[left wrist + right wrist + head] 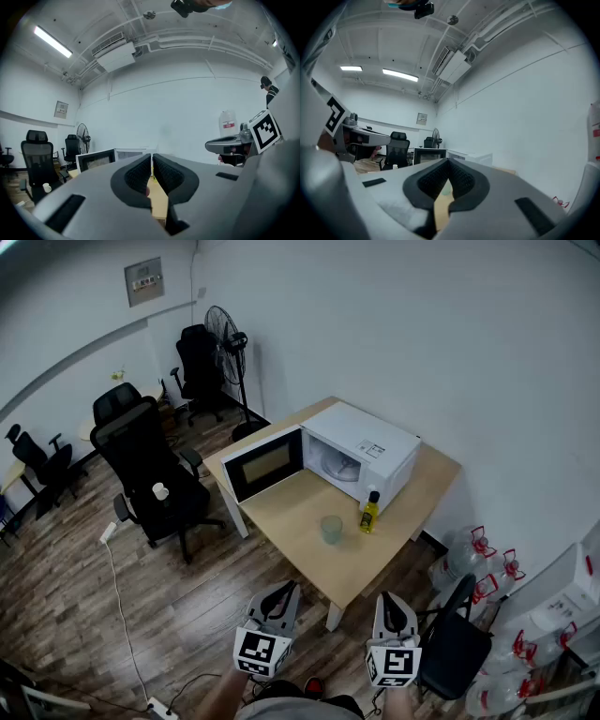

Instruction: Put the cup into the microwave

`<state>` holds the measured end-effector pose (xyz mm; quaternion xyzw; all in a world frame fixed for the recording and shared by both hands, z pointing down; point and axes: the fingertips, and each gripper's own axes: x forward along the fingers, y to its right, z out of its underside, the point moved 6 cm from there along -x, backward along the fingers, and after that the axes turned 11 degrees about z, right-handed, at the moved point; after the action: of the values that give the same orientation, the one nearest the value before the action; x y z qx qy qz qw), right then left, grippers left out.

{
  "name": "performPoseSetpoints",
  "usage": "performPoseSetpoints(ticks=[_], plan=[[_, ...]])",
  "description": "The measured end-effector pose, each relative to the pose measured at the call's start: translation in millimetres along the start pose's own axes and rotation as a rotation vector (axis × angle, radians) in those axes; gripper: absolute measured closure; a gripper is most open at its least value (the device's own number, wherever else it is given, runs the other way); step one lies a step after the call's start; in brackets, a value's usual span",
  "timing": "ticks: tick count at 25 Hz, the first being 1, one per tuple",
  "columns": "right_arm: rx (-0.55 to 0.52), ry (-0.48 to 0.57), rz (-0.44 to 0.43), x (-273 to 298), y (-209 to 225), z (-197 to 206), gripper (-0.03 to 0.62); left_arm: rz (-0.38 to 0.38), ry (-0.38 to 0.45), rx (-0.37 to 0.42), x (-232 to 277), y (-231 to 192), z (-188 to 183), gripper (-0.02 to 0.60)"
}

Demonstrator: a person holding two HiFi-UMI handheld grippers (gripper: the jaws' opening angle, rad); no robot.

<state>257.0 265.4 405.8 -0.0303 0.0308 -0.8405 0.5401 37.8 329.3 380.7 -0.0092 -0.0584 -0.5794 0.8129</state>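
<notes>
We hold the left gripper [280,591] and right gripper [394,602] short of the worktop [298,514], fingers [138,174] closed and empty. The cup [331,529] sits ready by the open microwave [362,452].

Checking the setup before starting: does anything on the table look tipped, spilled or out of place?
Nothing stands out: the cup and yellow bottle stand upright on the table, and the microwave has its door open.

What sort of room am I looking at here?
Probably an office, perhaps its break corner: black office chairs, a white microwave on a wooden table, and large water jugs.
</notes>
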Motion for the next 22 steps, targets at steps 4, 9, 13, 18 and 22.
performPoseSetpoints(ticks=[4,9,13,18,22], plan=[[0.020,0.006,0.001,0.2,4.6,-1.3,0.576,-0.003,0.001,0.002,2.9,0.9,2.3,0.546],[0.006,0.007,0.000,8.4,5.6,-2.6,0.576,0.000,-0.005,0.009,12.6,-1.2,0.4,0.546],[-0.005,0.010,0.005,18.0,6.6,-4.9,0.576,0.009,-0.003,0.004,22.6,-9.1,-0.9,0.546],[0.006,0.006,0.046,44.6,4.0,-3.8,0.576,0.037,-0.004,0.011,46.4,-37.1,0.9,0.546],[0.011,-0.004,0.102,75.5,-5.7,-2.6,0.576,0.088,-0.004,0.016,72.5,-72.5,2.3,0.546]])
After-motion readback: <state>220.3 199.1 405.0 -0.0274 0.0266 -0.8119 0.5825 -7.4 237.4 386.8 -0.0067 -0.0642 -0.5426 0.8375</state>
